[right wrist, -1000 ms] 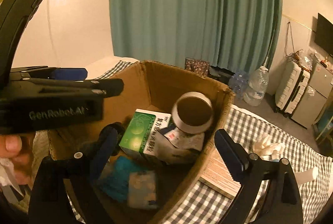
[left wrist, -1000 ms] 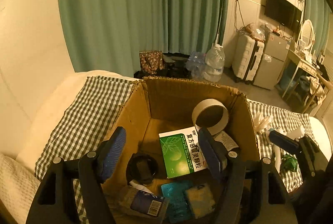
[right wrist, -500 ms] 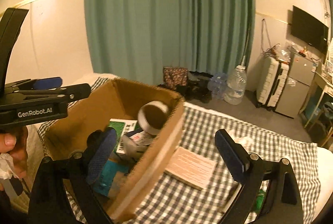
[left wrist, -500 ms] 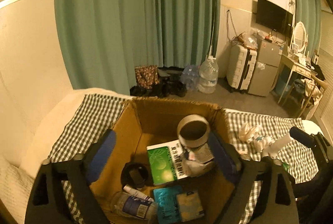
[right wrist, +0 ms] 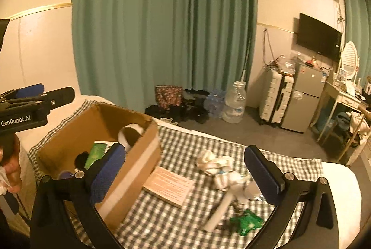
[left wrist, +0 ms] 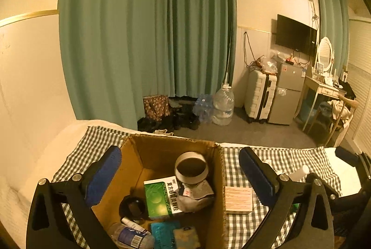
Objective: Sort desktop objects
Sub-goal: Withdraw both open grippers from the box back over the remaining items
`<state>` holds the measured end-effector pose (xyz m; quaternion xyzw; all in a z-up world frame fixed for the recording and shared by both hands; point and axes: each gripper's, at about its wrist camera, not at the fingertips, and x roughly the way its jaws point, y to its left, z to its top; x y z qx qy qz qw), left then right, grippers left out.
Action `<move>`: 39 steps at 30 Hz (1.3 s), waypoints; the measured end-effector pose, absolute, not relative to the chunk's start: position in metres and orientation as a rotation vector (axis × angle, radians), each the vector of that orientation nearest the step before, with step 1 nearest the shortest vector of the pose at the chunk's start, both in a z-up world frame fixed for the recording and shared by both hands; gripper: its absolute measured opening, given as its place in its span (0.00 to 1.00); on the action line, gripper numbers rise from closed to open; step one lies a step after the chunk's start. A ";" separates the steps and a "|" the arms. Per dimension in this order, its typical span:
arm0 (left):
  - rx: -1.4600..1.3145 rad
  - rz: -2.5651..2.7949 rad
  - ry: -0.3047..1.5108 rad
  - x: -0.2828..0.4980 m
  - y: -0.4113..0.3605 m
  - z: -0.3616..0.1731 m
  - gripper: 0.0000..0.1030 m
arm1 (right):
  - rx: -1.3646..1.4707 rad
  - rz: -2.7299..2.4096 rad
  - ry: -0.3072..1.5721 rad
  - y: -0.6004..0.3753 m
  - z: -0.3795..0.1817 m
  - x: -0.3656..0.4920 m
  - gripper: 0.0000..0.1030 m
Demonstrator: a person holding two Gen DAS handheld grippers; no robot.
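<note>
An open cardboard box (left wrist: pixel 215 179) (right wrist: pixel 139 156) stands on the checked cloth and holds a tape roll (left wrist: pixel 191 168), a green medicine box (left wrist: pixel 162 198), a bottle (left wrist: pixel 129 237) and other items. My left gripper (left wrist: pixel 183 177) is open and empty above the box. My right gripper (right wrist: pixel 187 170) is open and empty above the cloth right of the box. Beneath it lie a pink notepad (right wrist: pixel 169 186) (left wrist: pixel 238 199), crumpled white wrappers (right wrist: pixel 215 165), a white tube (right wrist: pixel 220 209) and a green packet (right wrist: pixel 248 222).
The checked cloth (right wrist: pixel 185 142) covers a bed. Beyond its far edge are a floor with a water jug (right wrist: pixel 235 103), bags, a suitcase (right wrist: pixel 274 98), a small fridge and a desk. The left gripper's body shows at the left edge of the right wrist view (right wrist: pixel 27 107).
Both grippers have risen and pulled back from the box. The right gripper has swung right, from over the box to over the loose items on the cloth.
</note>
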<state>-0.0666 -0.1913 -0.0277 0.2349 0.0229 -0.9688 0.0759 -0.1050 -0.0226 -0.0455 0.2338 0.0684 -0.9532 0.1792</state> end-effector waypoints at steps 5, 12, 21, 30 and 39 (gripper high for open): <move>0.684 -2.949 0.108 -0.064 -0.177 -0.022 1.00 | 0.645 -2.747 0.179 0.001 -0.034 -0.101 1.00; 0.642 -3.034 0.048 -0.061 -0.138 -0.020 1.00 | 0.661 -2.811 0.127 0.044 -0.022 -0.103 1.00; 0.657 -3.131 0.112 -0.079 -0.092 -0.031 1.00 | 0.725 -2.858 0.118 0.087 -0.030 -0.111 1.00; 0.788 -3.119 0.032 -0.100 -0.066 -0.061 1.00 | 0.797 -2.873 0.072 0.115 -0.054 -0.125 1.00; 0.948 -3.130 -0.085 -0.121 -0.034 -0.110 1.00 | 0.914 -2.817 0.046 0.133 -0.101 -0.141 1.00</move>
